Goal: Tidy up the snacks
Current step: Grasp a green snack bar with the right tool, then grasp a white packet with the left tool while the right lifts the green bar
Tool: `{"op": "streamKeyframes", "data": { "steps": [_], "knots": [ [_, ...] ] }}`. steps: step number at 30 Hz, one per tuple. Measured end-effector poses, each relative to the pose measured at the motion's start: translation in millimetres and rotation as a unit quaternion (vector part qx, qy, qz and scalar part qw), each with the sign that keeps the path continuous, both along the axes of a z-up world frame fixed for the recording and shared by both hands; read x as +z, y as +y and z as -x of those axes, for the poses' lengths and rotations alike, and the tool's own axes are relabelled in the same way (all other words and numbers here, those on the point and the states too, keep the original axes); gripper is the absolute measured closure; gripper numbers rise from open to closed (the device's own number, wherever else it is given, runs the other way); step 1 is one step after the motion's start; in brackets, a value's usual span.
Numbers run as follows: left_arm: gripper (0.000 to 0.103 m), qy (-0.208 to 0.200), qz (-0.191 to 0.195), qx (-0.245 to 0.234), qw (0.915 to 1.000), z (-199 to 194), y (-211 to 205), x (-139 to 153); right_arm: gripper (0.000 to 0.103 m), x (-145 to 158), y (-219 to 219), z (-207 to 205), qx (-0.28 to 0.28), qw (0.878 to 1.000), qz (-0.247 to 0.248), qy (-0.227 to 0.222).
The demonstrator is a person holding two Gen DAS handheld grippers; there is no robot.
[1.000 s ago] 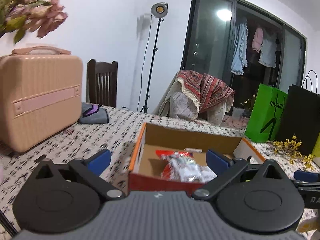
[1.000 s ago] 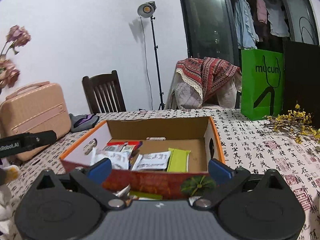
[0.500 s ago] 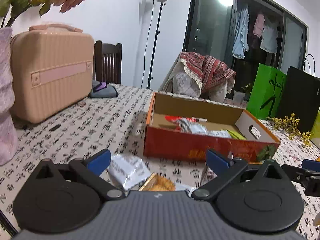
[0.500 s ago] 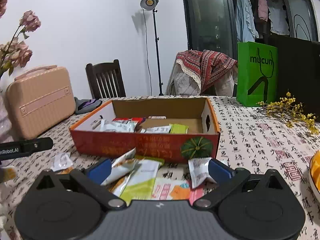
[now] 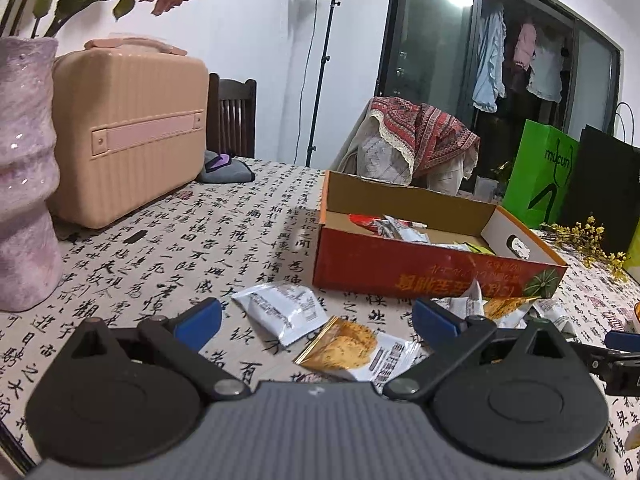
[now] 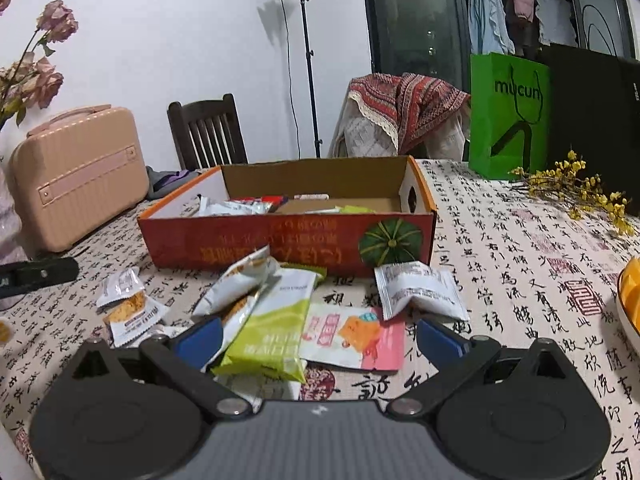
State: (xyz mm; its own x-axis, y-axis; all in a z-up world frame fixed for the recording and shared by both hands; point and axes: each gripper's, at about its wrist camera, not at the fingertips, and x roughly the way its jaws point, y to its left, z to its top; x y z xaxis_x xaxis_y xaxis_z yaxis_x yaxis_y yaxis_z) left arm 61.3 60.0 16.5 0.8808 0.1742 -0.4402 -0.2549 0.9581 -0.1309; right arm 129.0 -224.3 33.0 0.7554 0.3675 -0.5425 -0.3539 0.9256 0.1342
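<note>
An open red cardboard box (image 5: 404, 268) (image 6: 288, 240) holds several snack packets. More packets lie loose on the tablecloth in front of it. My left gripper (image 5: 316, 320) is open and empty, low over a silver packet (image 5: 280, 308) and a gold-and-white packet (image 5: 352, 348). My right gripper (image 6: 318, 334) is open and empty above a lime green packet (image 6: 272, 332), a pink-and-white packet (image 6: 356, 336), a silver packet (image 6: 416, 292) and a standing silver packet (image 6: 236, 280). The gold-and-white packet (image 6: 132, 308) lies to its left.
A pink case (image 5: 128, 136) and a purple vase (image 5: 24, 176) stand at the left. A green bag (image 6: 508, 116), a black bag (image 6: 596, 120) and yellow flowers (image 6: 580, 192) stand at the right. A grey pouch (image 5: 224, 170) lies behind. A plate rim (image 6: 628, 308) shows far right.
Both grippers have pulled back from over the box and dropped low over the loose packets in front of it. Both stay open and empty.
</note>
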Motion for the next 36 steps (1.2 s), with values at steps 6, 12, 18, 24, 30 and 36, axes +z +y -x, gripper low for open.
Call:
{"op": "streamKeyframes", "data": {
  "steps": [6, 12, 18, 24, 30, 36],
  "knots": [
    [0.0, 0.008, 0.004, 0.007, 0.9999, 0, 6, -4, 0.0, -2, 2, -1, 0.003, 1.0, 0.0, 0.004],
    [0.0, 0.015, 0.01, 0.011, 0.9998, -2, 11, -10, 0.003, -6, 10, -8, -0.005, 1.0, 0.024, 0.012],
    [0.0, 0.018, 0.017, 0.018, 0.9995, -4, 16, -13, 0.01, -14, 23, -28, -0.001, 0.999, 0.036, 0.036],
    [0.0, 0.02, 0.021, 0.021, 0.9994, -5, 22, -15, 0.024, -16, 47, -44, 0.015, 0.998, 0.045, 0.047],
    [0.0, 0.021, 0.029, 0.025, 0.9991, -5, 29, -18, 0.056, -20, 53, -50, 0.019, 0.998, 0.038, 0.056],
    [0.0, 0.025, 0.037, 0.025, 0.9987, -8, 32, -22, 0.064, -25, 46, -53, -0.002, 0.997, 0.028, 0.067]
  ]
}}
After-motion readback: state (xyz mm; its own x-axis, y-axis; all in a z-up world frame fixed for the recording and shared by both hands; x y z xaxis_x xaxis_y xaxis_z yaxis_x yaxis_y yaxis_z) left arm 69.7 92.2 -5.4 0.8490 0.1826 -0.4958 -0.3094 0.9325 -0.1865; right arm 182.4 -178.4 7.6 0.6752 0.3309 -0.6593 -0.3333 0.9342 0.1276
